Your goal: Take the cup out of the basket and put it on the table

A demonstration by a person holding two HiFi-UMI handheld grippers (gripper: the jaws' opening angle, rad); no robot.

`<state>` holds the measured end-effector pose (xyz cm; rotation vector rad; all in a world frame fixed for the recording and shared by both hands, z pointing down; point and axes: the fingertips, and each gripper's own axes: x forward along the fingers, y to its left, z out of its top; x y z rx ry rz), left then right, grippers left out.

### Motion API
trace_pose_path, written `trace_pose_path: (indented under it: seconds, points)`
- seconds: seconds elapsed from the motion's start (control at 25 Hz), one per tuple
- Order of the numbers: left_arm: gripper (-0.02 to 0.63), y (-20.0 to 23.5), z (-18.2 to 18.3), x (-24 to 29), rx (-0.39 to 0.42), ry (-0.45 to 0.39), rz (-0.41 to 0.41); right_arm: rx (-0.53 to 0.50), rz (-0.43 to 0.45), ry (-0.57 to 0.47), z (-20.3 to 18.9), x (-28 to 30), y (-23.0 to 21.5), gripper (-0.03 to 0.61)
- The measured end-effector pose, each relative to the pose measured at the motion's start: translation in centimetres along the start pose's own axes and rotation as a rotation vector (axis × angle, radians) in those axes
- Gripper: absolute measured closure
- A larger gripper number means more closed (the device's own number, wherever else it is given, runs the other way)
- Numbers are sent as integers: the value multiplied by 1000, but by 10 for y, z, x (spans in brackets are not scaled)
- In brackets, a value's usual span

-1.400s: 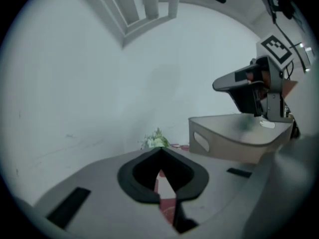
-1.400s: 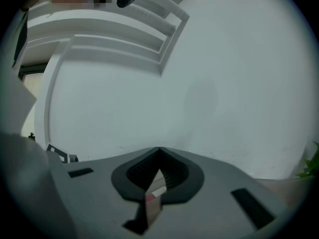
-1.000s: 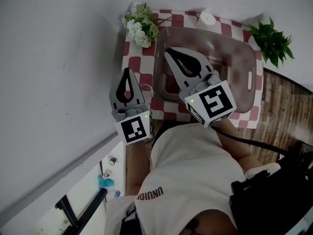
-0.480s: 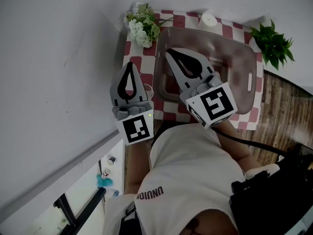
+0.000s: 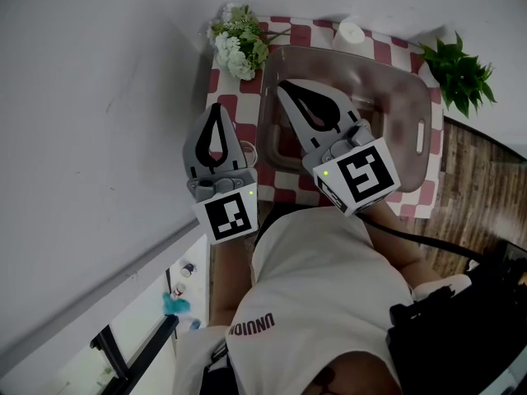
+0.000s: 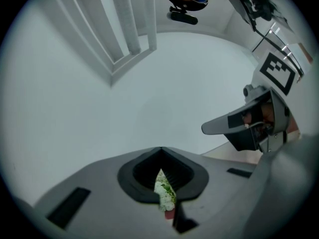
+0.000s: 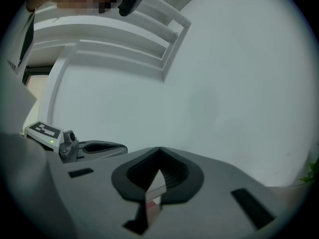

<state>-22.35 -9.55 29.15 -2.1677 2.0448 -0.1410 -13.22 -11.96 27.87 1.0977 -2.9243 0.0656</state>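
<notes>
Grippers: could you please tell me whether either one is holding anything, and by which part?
Nothing is held. The left gripper and the right gripper are both shut, tips touching, with no object between them.

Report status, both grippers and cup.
Left gripper shut, empty; right gripper shut, empty, above basket. Likely clear cup on checked cloth beside basket, partly hidden. No obstruction seen.

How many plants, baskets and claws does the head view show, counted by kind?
Plants: 2 (white flower bunch, green leafy plant)
Baskets: 1 (translucent brown plastic basket)
Claws: 2 (left grey claw, right grey claw)
Total: 5
</notes>
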Motion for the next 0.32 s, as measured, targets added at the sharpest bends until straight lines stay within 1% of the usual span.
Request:
trace_pose_path:
  seconds: [0.32]
  points:
    - [602,-2,0,0,3,-2,-3,-3,-10,-9,0,-2,-3,563]
